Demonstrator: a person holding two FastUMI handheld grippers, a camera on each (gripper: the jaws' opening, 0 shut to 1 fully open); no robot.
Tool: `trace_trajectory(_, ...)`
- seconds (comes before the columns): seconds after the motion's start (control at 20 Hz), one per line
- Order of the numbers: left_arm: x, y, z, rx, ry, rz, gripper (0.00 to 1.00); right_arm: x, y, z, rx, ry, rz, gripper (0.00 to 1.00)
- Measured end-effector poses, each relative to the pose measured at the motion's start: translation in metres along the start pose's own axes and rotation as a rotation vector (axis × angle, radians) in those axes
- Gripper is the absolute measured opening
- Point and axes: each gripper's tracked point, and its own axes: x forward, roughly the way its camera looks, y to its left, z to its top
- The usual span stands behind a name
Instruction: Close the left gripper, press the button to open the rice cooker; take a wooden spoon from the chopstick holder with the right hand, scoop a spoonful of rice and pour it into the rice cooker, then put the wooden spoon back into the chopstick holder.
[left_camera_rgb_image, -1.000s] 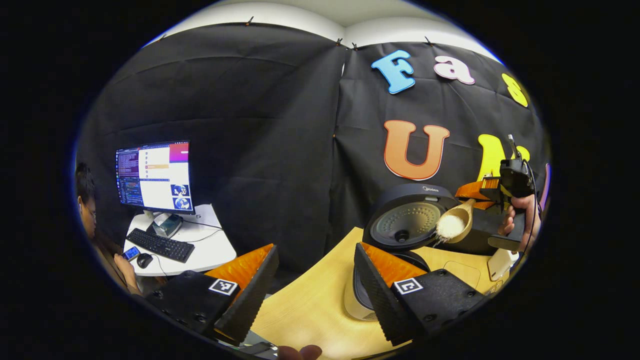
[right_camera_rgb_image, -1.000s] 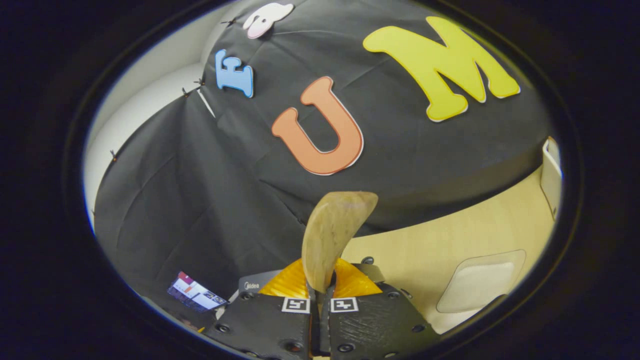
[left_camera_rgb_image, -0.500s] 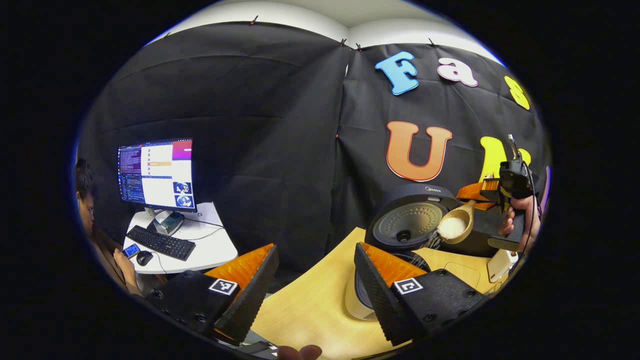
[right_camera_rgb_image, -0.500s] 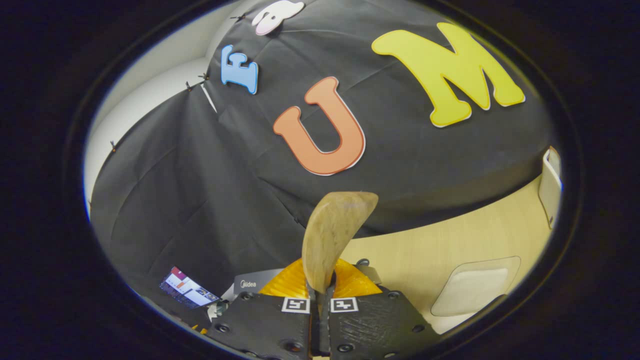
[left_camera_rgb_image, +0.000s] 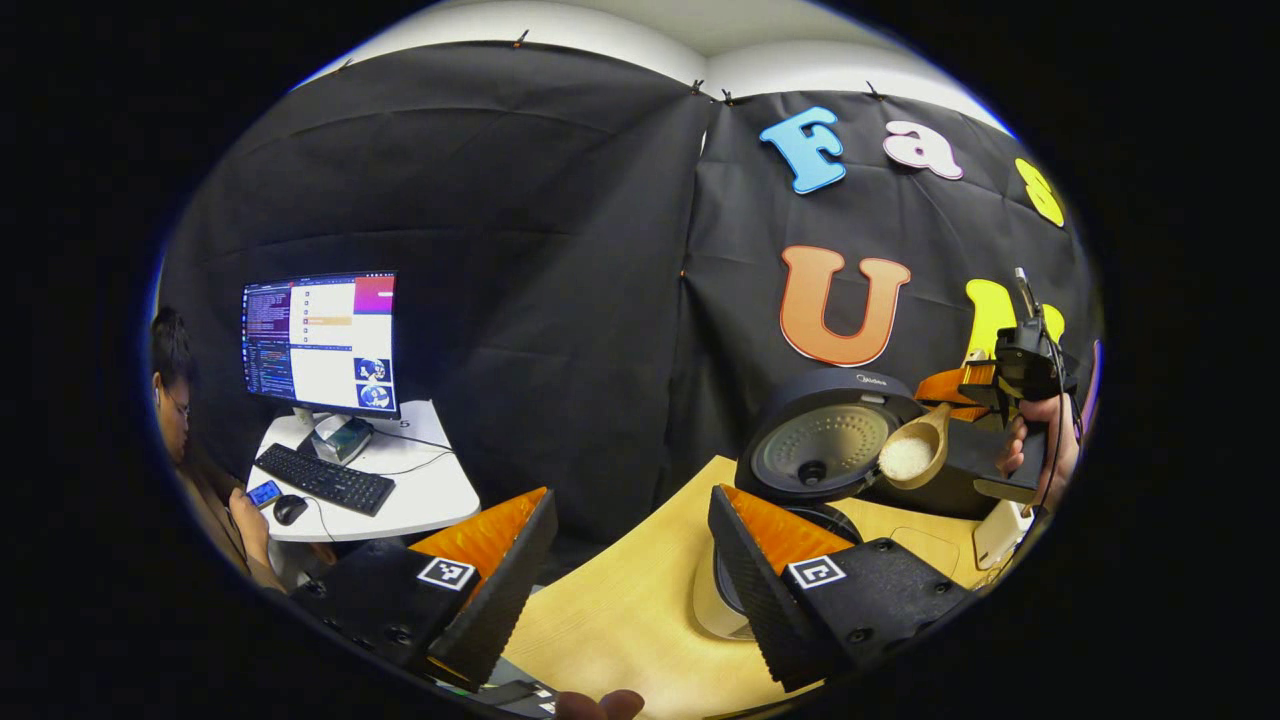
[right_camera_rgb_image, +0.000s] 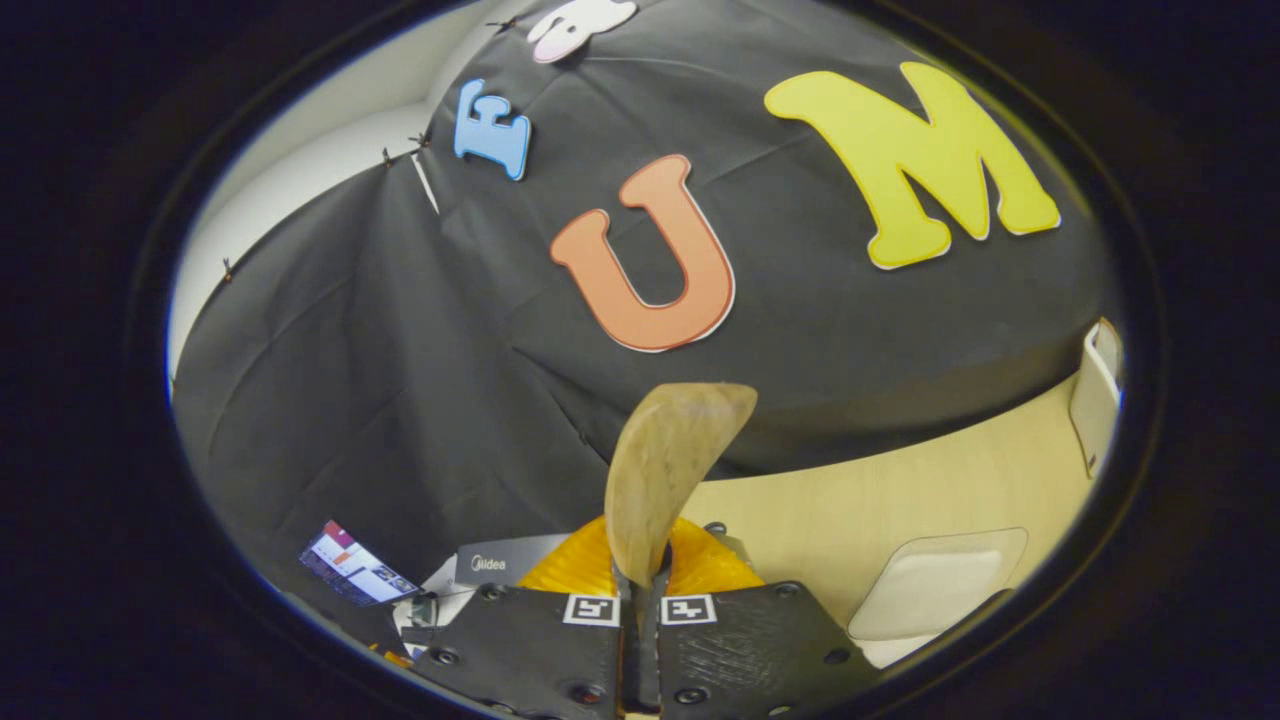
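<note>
In the left gripper view there are 2 grippers. The left gripper (left_camera_rgb_image: 630, 560) sits at the bottom with its 2 fingers spread wide apart and nothing between them. The right gripper (left_camera_rgb_image: 975, 385), held in a hand (left_camera_rgb_image: 1040, 445) at the far right, carries 1 wooden spoon (left_camera_rgb_image: 915, 450) whose bowl holds white rice (left_camera_rgb_image: 906, 457). The spoon hangs just in front of the raised lid (left_camera_rgb_image: 825, 445) of the 1 rice cooker (left_camera_rgb_image: 722, 610), whose open pot lies below, partly behind the left gripper's finger. The cooker stands on a pale wooden table (left_camera_rgb_image: 620, 620). Black cloth walls the booth. Beyond, a white desk (left_camera_rgb_image: 430, 495) bears 1 monitor (left_camera_rgb_image: 320, 342), 1 keyboard (left_camera_rgb_image: 322, 482) and 1 mouse (left_camera_rgb_image: 289, 510), with 1 seated person (left_camera_rgb_image: 195, 450) at its left (holding a phone).

In the right gripper view the right gripper (right_camera_rgb_image: 640, 600) has its 2 fingers pressed together on the spoon's handle, and the spoon (right_camera_rgb_image: 665, 470) rises edge-on from between them. The same wooden table (right_camera_rgb_image: 900, 500) curves behind, carrying 2 pale objects too blurred to name.
</note>
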Motion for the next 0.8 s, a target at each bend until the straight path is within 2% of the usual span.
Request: trace_trajectory(0.8, -0.0010, 0.0084, -0.0095, -0.017, 0.004, 0.017, 0.98, 0.0018, 0.0059, 0.0017, -0.108, -0.048, -0.065, 0.00)
